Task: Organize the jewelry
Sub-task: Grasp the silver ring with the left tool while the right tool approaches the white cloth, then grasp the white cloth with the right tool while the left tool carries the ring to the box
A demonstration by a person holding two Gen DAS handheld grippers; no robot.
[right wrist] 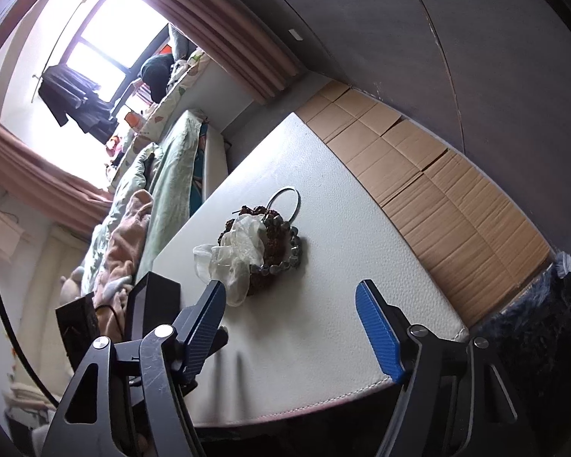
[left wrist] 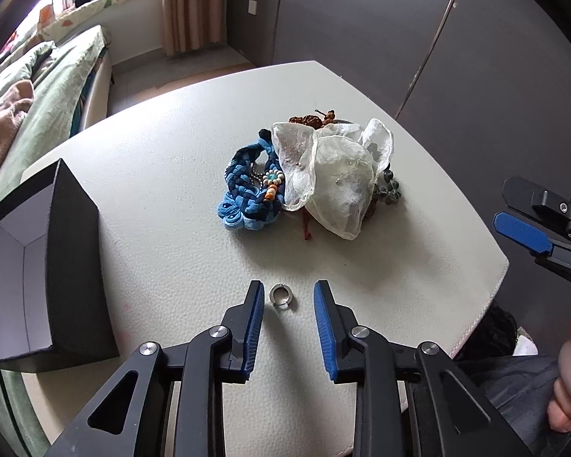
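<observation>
A small silver ring (left wrist: 279,296) lies on the white table (left wrist: 152,175), between the tips of my open left gripper (left wrist: 288,292), which touches nothing. Beyond it is a jewelry pile: a blue braided piece with a beaded charm (left wrist: 247,190), a sheer white organza pouch (left wrist: 331,175), a brown bead strand (left wrist: 308,120) and dark grey beads (left wrist: 388,190). My right gripper (right wrist: 291,293) is open and empty above the table's near edge; it also shows at the right of the left wrist view (left wrist: 529,224). The pile (right wrist: 255,251) and a silver bangle (right wrist: 283,202) lie ahead of it.
An open black box with a pale lining (left wrist: 42,266) stands on the table's left side, also seen in the right wrist view (right wrist: 152,304). A bed with green bedding (left wrist: 45,87) lies to the left. Cardboard (right wrist: 437,190) lines the floor beside the table. Dark cabinet doors stand behind.
</observation>
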